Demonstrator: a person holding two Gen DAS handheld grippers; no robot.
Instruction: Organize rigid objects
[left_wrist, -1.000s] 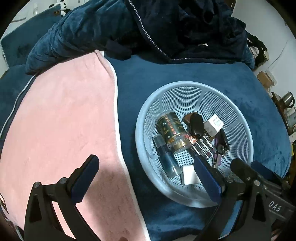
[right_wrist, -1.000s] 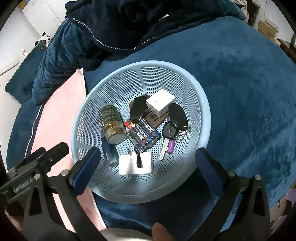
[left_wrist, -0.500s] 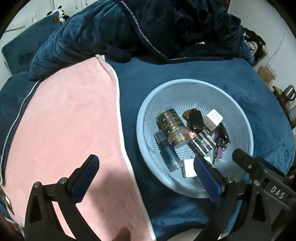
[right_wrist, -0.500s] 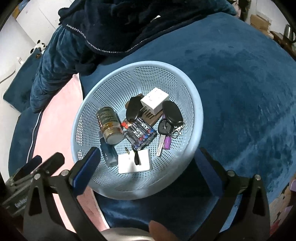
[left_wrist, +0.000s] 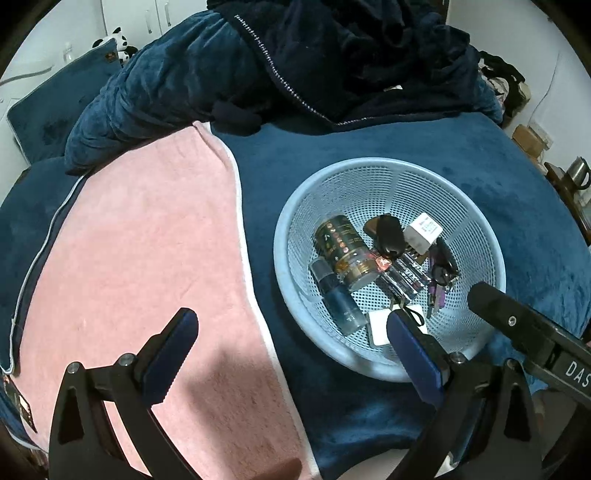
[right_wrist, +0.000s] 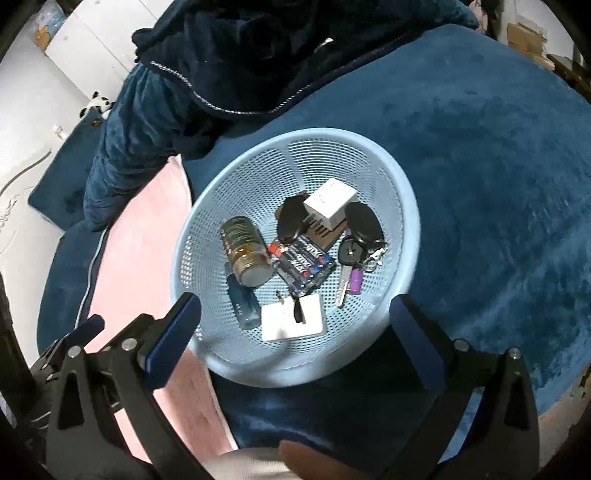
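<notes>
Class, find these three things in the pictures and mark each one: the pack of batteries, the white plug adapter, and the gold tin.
pack of batteries (right_wrist: 304, 267), right wrist view, on the middle of its dark printed wrapper.
white plug adapter (right_wrist: 330, 203), right wrist view, on its top face.
gold tin (left_wrist: 341, 249), left wrist view, on its patterned side wall.

Pink towel (left_wrist: 147, 258) flat on blue plush bedspread (left_wrist: 369, 162), left side. Dark navy zip jacket (left_wrist: 332, 55) heaped at far edge. Blue pillow (left_wrist: 48, 110) far left, panda plush (left_wrist: 110, 42) behind it. Cardboard box (left_wrist: 532, 138) far right.
</notes>
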